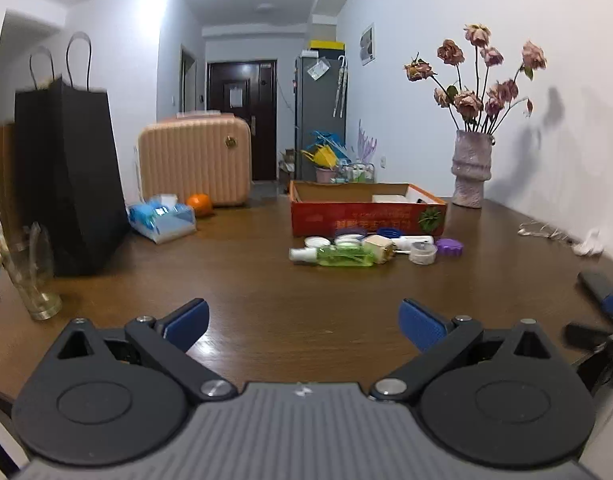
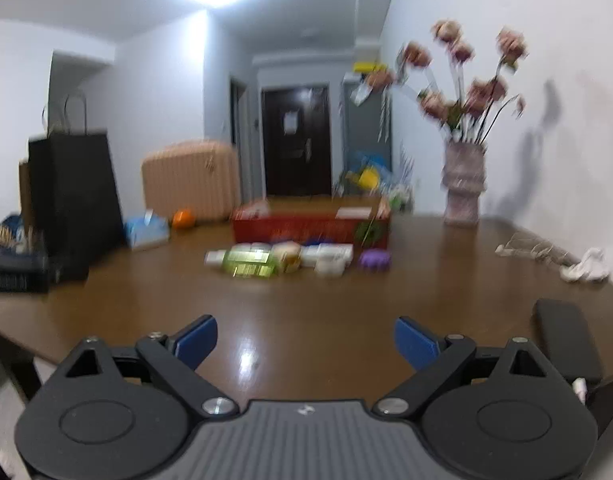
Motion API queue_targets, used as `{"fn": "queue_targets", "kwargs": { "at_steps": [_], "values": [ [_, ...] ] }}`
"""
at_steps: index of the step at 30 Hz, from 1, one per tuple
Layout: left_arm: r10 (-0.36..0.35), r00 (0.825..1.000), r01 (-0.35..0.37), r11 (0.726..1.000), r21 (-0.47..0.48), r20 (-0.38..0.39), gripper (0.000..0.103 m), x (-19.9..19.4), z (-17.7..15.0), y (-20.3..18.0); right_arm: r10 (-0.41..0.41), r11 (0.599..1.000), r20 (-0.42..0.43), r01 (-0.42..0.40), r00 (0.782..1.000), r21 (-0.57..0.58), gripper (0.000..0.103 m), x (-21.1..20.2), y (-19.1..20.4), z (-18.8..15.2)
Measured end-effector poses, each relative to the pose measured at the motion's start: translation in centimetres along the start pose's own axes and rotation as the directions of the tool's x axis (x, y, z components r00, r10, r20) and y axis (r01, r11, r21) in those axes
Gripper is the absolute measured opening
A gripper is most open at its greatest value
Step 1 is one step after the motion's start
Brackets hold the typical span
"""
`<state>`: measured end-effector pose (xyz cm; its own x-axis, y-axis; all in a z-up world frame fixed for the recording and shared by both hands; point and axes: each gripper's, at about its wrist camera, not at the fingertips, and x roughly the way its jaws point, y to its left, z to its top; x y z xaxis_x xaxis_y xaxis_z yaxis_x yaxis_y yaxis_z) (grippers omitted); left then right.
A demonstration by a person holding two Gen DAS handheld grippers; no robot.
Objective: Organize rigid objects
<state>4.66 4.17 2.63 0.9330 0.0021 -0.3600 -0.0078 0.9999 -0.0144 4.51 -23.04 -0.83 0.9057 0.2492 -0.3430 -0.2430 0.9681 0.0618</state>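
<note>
While small bottles lie before the red box, both the left gripper and the right gripper hover with fingers spread, empty, over the counter.

One box, one vase (two bags)

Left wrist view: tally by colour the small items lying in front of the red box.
Green: 1, bottle
Purple: 1, case
Blue: 2, lids
White or clear: 5, among them a tape roll
Beige: 1, block
Total: 10, though some overlap.
</note>
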Motion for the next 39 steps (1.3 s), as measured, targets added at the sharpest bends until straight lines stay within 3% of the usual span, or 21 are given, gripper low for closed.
{"fn": "queue_targets", "kwargs": {
  "at_steps": [22,32,39],
  "values": [
    [-0.013,0.994,0.018,0.999,0.043,-0.108,0.103,3.3,-1.5,-0.9,-0.018,0.999,-0.058,0.021,0.998,0.040,0.095,2.8,-0.9,-0.8],
    [-0.022,0.984,0.032,0.998,0.053,-0.179,0.103,9.3,0.0,-1.1,-0.051,0.998,-0.081,0.054,0.995,0.036,0.094,8.0,-3.2,1.0],
    [-0.030,0.991,0.039,0.997,0.069,-0.133,0.103,15.9,3.9,-2.1,-0.032,0.999,-0.099,0.030,0.995,-0.020,0.085,13.4,-4.4,3.7]
  ]
}}
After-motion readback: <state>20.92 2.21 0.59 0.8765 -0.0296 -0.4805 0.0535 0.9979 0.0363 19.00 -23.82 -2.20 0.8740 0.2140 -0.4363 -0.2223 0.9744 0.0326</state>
